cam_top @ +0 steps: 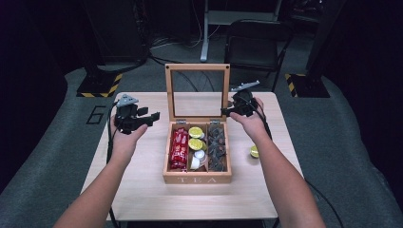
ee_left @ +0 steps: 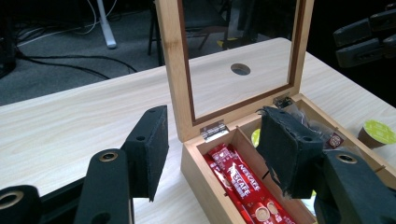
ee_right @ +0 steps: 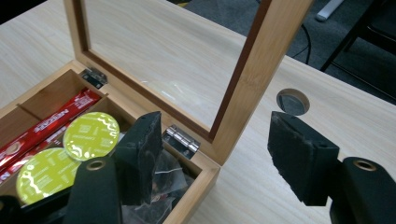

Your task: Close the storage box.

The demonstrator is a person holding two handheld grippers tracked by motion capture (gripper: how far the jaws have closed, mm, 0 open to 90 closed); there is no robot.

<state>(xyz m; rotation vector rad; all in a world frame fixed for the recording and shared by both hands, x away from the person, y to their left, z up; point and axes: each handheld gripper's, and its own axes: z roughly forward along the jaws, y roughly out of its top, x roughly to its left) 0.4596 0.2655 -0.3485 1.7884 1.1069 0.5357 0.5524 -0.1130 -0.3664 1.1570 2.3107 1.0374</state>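
A wooden tea box stands mid-table with its glass lid upright. It holds red coffee sticks on the left, green-topped capsules in the middle and dark tea bags on the right. My left gripper hovers left of the box, open and empty; its view looks past the jaws at the sticks. My right gripper is at the lid's right edge, open. In its view, the jaws straddle the box's back right corner below the lid frame, without touching it.
One loose green capsule lies on the table right of the box, also in the left gripper view. A round cable hole sits in the tabletop behind the lid. A black chair stands beyond the table's far edge.
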